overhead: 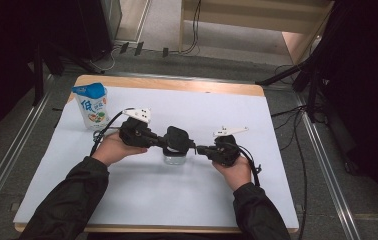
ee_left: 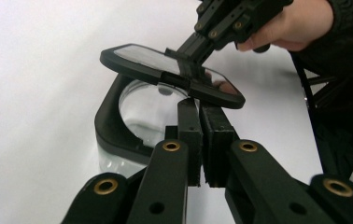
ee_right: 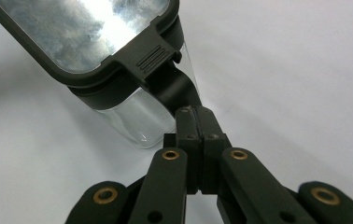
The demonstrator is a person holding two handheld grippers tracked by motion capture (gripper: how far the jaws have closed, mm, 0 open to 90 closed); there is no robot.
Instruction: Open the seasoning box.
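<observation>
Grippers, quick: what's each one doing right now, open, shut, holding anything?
Left gripper: jaws closed on the rim of the clear container.
Right gripper: closed on the clasp tab of the black-framed lid, lid tilted up.

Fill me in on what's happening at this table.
A person is opening a small clear glass container with a black rim on the white table cover, using a hand-held claw in each hand. The right claw is shut on the latch tab of the black-framed lid with a clear pane, which is tilted up off the container. The left claw is closed at the container's rim under the raised lid. A blue-capped white carton stands upright at the far left, apart from the work.
</observation>
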